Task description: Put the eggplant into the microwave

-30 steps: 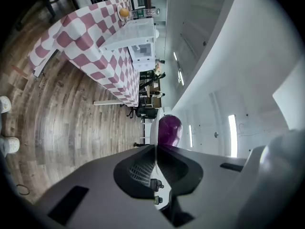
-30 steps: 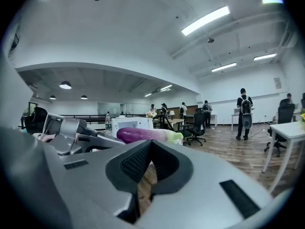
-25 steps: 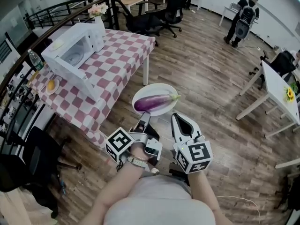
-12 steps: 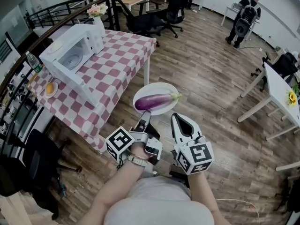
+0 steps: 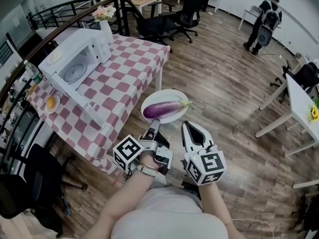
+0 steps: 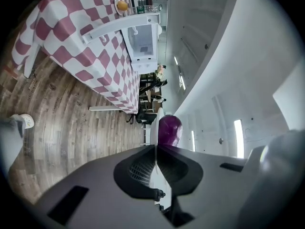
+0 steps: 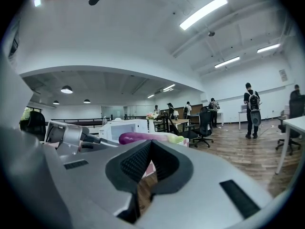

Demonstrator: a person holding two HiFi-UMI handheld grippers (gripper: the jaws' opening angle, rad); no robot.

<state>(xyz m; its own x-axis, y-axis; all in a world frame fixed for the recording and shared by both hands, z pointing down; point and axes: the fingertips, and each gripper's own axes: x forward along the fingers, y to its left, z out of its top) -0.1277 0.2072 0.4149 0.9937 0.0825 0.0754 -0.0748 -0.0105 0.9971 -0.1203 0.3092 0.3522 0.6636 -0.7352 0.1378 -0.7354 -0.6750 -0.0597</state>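
Observation:
A purple eggplant point(image 5: 162, 109) lies on a white plate point(image 5: 172, 95) held out in the air over the wooden floor. My left gripper point(image 5: 155, 123) is shut on the plate's near rim; in the left gripper view the eggplant point(image 6: 169, 130) shows just past the closed jaws point(image 6: 156, 147). My right gripper point(image 5: 185, 126) is beside it, shut with nothing in it, clear of the plate. The white microwave point(image 5: 75, 59) stands on the checked table at the upper left with its door point(image 5: 84, 98) hanging open. The right gripper view shows the eggplant point(image 7: 138, 137) in front of the microwave point(image 7: 125, 126).
The red-and-white checked table point(image 5: 134, 59) also holds an orange on a small plate point(image 5: 51, 102), a flower vase point(image 5: 104, 23) and a bottle point(image 5: 31, 69). Black office chairs point(image 5: 187, 11) stand behind it. A person point(image 5: 266, 21) stands far right, near a white desk point(image 5: 304, 96).
Both grippers and the plate with the eggplant have moved level toward the table; the table and microwave now sit closer and further right in the head view. The grip is unchanged.

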